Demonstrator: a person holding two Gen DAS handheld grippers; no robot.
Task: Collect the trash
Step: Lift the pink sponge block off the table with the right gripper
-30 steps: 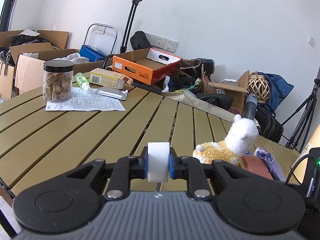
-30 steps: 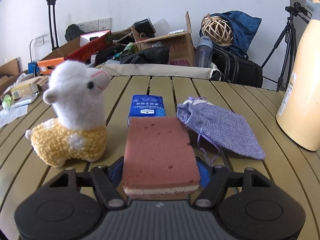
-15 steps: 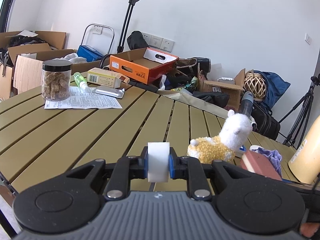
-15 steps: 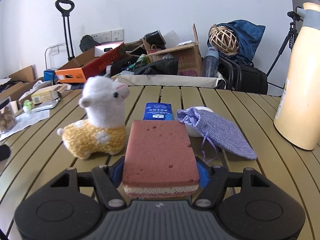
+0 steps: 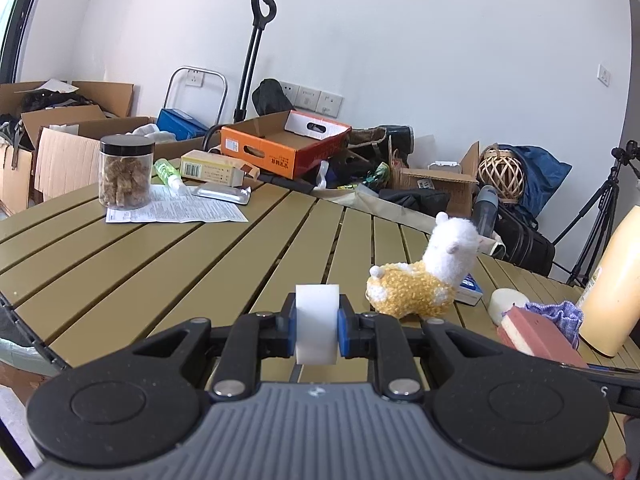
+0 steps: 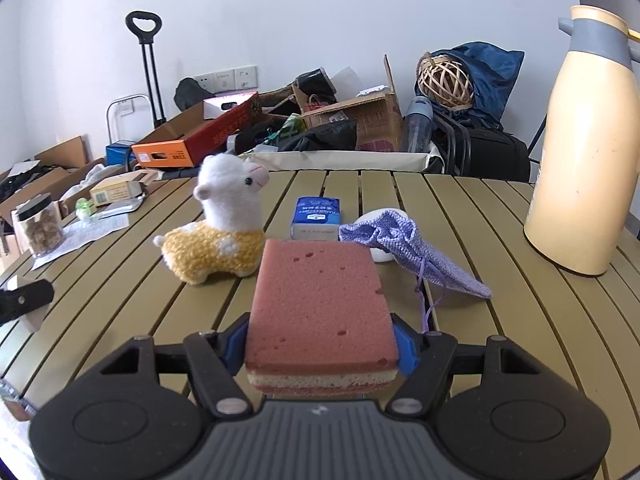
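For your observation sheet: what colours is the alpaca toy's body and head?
Alpaca toy: yellow body with white spots, white head. Clearest in the right wrist view.

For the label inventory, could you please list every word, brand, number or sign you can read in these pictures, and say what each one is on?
"HANDKERCHIEF", only roughly legible: top of the small blue tissue pack.
Orange cardboard tray: red characters on its side, too blurred to read.
Pale yellow carton: a barcode, digits too small to read.
White printed paper sheet: dense text, too small to read.
Cream thermos jug: no print shows in the right wrist view.
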